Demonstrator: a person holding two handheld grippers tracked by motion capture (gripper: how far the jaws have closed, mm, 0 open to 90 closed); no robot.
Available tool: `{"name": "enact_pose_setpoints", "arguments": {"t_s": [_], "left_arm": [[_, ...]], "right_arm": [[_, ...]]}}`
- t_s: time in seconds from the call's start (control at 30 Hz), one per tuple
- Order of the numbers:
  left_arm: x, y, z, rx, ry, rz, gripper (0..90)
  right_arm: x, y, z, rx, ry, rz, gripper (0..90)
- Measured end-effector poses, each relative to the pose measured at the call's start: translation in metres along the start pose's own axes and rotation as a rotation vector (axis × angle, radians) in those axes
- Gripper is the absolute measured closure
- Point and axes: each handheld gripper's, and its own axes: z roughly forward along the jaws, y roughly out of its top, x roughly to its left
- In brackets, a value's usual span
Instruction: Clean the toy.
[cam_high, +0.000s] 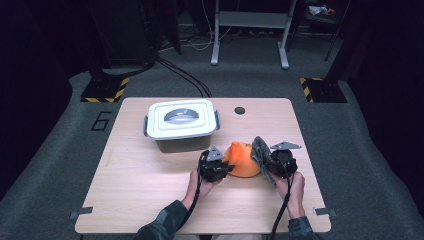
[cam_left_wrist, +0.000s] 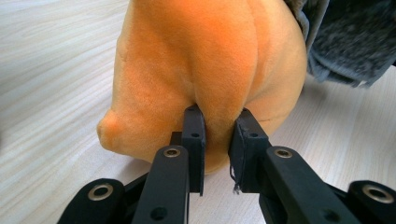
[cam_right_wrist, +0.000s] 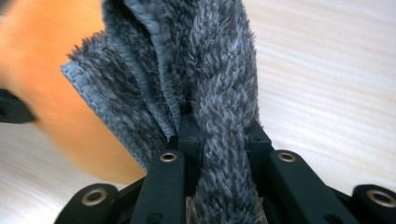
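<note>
The left gripper (cam_left_wrist: 217, 135) pinches the orange plush toy (cam_high: 243, 158). At its 3 o'clock, the right gripper (cam_right_wrist: 219, 133) clamps a grey cloth (cam_high: 261, 152).

You can read one mark: a large dark "6" (cam_high: 102, 121) on the grey floor (cam_high: 55, 165), at the left of the high view, just beside the desk's (cam_high: 150, 200) far left corner. The yellow-and-black hazard stripes (cam_high: 120, 90) on the stand bases in the upper left and upper right carry no words. The white lid (cam_high: 181, 118) on the desk bears no text you can make out.
</note>
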Motion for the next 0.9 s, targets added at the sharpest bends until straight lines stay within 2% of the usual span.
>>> {"name": "enact_pose_setpoints", "arguments": {"t_s": [0.07,0.23,0.3,0.37,0.6,0.73,0.77,0.9], "left_arm": [[0.000,0.000,0.000,-0.001,0.002,-0.001,77.4],[0.000,0.000,0.000,0.003,0.004,0.001,77.4],[0.001,0.000,0.000,0.004,0.004,0.002,77.7],[0.001,0.000,0.000,0.003,0.005,-0.003,77.8],[0.001,-0.002,0.000,-0.001,0.008,-0.010,77.8],[0.002,-0.002,-0.001,-0.003,0.015,-0.005,77.8],[0.002,-0.002,-0.001,-0.001,0.022,0.003,77.7],[0.002,-0.003,-0.002,-0.001,0.020,-0.006,78.0]], "right_arm": [[-0.007,-0.006,0.008,0.032,-0.008,0.032,75.1],[-0.012,-0.012,0.017,0.058,-0.004,0.057,75.1],[-0.014,-0.014,0.023,0.077,-0.007,0.055,75.1],[-0.014,-0.016,0.031,0.105,-0.001,0.077,75.0],[-0.016,-0.021,0.040,0.118,0.017,0.072,75.1],[-0.020,-0.022,0.037,0.108,0.042,0.093,75.0],[-0.021,-0.022,0.033,0.101,0.050,0.110,75.2],[-0.029,-0.022,0.010,0.035,0.049,0.124,75.4]]}}
